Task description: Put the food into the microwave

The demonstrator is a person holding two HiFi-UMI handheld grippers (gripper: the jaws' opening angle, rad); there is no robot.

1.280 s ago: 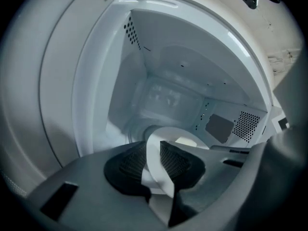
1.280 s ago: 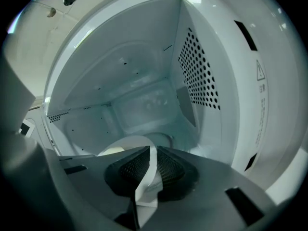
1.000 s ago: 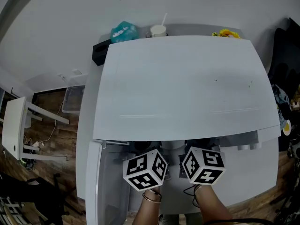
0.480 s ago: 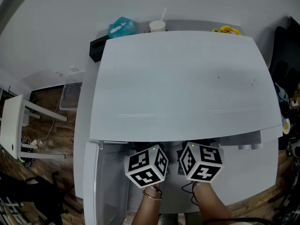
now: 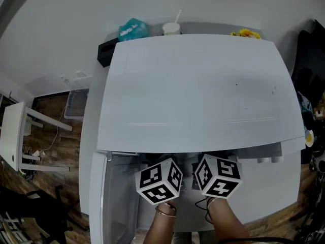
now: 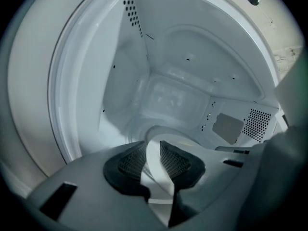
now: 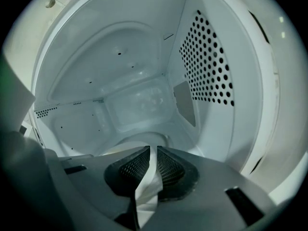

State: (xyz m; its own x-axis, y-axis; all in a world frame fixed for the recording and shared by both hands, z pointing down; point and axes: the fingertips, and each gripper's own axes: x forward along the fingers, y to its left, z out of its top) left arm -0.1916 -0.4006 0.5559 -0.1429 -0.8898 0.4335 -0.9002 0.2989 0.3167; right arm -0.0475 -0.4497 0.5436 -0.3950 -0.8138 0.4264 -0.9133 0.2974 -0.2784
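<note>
The step calls for moving both grippers level and together, so the white dish (image 6: 157,177) settles flat on the floor of the microwave (image 5: 198,85), clear of its perforated side walls, before either lets go. The left gripper (image 6: 153,150) and right gripper (image 7: 153,160) each have their jaws nearly closed, pinching the dish's thin rim at bottom centre; the food itself is hidden. Both forearms (image 5: 228,225) reach up from the head view's bottom edge, side by side.
</note>
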